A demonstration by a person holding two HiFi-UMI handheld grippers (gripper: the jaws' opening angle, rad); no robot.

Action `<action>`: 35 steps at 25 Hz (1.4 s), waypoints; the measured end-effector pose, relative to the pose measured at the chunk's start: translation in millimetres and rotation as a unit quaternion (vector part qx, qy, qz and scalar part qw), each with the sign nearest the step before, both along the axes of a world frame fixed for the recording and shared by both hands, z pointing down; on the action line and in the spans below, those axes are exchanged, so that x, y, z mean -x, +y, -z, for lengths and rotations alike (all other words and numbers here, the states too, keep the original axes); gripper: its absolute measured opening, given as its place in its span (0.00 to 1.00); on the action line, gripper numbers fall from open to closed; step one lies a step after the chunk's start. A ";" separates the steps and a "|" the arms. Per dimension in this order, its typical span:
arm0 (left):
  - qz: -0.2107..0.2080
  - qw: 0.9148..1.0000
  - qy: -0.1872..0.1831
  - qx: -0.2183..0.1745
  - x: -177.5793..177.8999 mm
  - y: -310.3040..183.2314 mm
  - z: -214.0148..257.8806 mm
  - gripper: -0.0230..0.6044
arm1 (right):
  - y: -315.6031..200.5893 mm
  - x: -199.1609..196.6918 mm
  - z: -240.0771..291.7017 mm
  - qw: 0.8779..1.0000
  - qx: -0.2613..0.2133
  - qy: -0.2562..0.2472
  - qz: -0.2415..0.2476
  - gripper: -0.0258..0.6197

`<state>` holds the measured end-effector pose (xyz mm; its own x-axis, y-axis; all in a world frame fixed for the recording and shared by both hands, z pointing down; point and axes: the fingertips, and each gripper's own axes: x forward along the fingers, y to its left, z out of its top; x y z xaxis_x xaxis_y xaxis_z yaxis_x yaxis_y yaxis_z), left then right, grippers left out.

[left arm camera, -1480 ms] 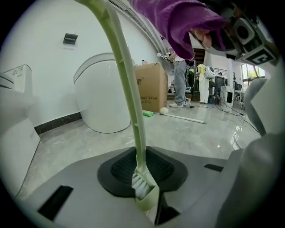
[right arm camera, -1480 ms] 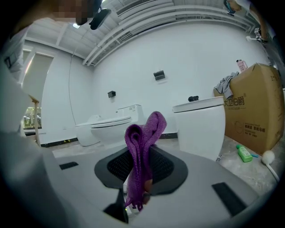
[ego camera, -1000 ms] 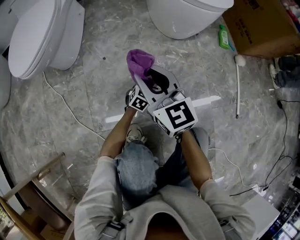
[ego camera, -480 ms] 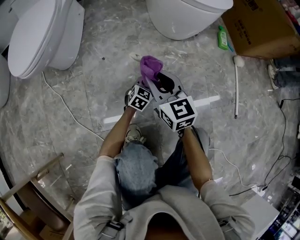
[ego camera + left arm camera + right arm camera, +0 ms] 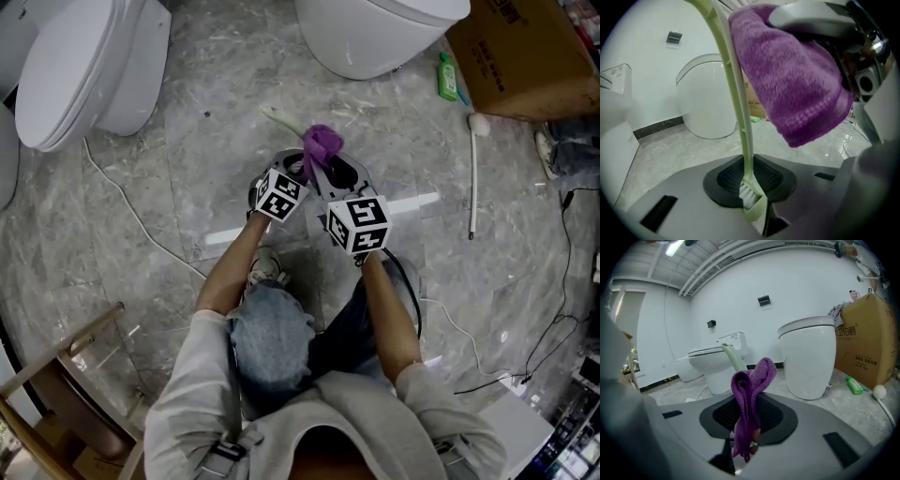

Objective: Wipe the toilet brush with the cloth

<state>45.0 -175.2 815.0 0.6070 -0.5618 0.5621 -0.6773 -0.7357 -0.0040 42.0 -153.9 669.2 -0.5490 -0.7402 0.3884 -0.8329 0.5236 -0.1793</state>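
Note:
A pale green toilet brush [image 5: 740, 117] is clamped at its white-bristled head by my left gripper [image 5: 752, 206], which is shut on it; the handle rises away to the upper left. In the head view the handle's far end [image 5: 274, 115] pokes out beyond the purple cloth [image 5: 322, 142]. My right gripper [image 5: 745, 441] is shut on that cloth [image 5: 749, 390], a folded bunch standing up from the jaws. The cloth [image 5: 792, 84] lies against the right side of the handle, close above the left gripper [image 5: 298, 167]. The right gripper [image 5: 328, 167] sits just beside the left one.
Two white toilets [image 5: 84, 66] [image 5: 375, 33] stand ahead on the marble floor. A cardboard box [image 5: 525, 56] and a green bottle [image 5: 448, 75] are at the right, with a white stick [image 5: 473, 173] and cables [image 5: 131, 206] on the floor. A wooden frame [image 5: 56, 375] is at the lower left.
The right gripper with the cloth has slid down along the handle toward the left gripper, uncovering the handle's far end. The left gripper has stayed put.

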 end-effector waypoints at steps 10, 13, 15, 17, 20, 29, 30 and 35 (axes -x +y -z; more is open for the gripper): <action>0.000 1.000 -0.003 -0.006 1.6 0.4 -1.8 0.15 | -0.6 -13.9 -67.1 0.997 0.073 0.035 -0.022 0.21; -0.001 1.000 -0.005 -0.007 1.7 1.3 -2.5 0.15 | 1.4 -15.8 -75.7 0.995 0.083 0.045 -0.018 0.21; -0.005 1.000 -0.007 -0.007 1.6 2.1 -2.8 0.15 | 0.3 -18.7 -69.7 0.996 0.074 0.047 -0.020 0.21; -0.007 1.000 -0.009 -0.007 2.1 2.7 -3.1 0.15 | -5.4 -21.5 -50.1 0.998 0.049 0.040 -0.025 0.21; -0.006 1.000 -0.010 -0.007 1.9 2.8 -3.2 0.15 | -20.1 -20.5 3.1 1.000 -0.010 0.017 -0.025 0.21; -0.011 1.000 -0.015 -0.010 -0.2 3.5 -3.8 0.15 | -47.7 31.0 153.2 0.985 -0.166 -0.021 0.040 0.21; -0.012 1.000 -0.016 -0.010 -0.6 3.2 -4.1 0.15 | -50.1 36.3 156.6 0.984 -0.172 -0.016 0.045 0.21; -0.015 1.000 -0.019 -0.010 -0.9 3.1 -4.6 0.15 | -48.6 58.0 142.1 0.983 -0.166 0.012 0.076 0.21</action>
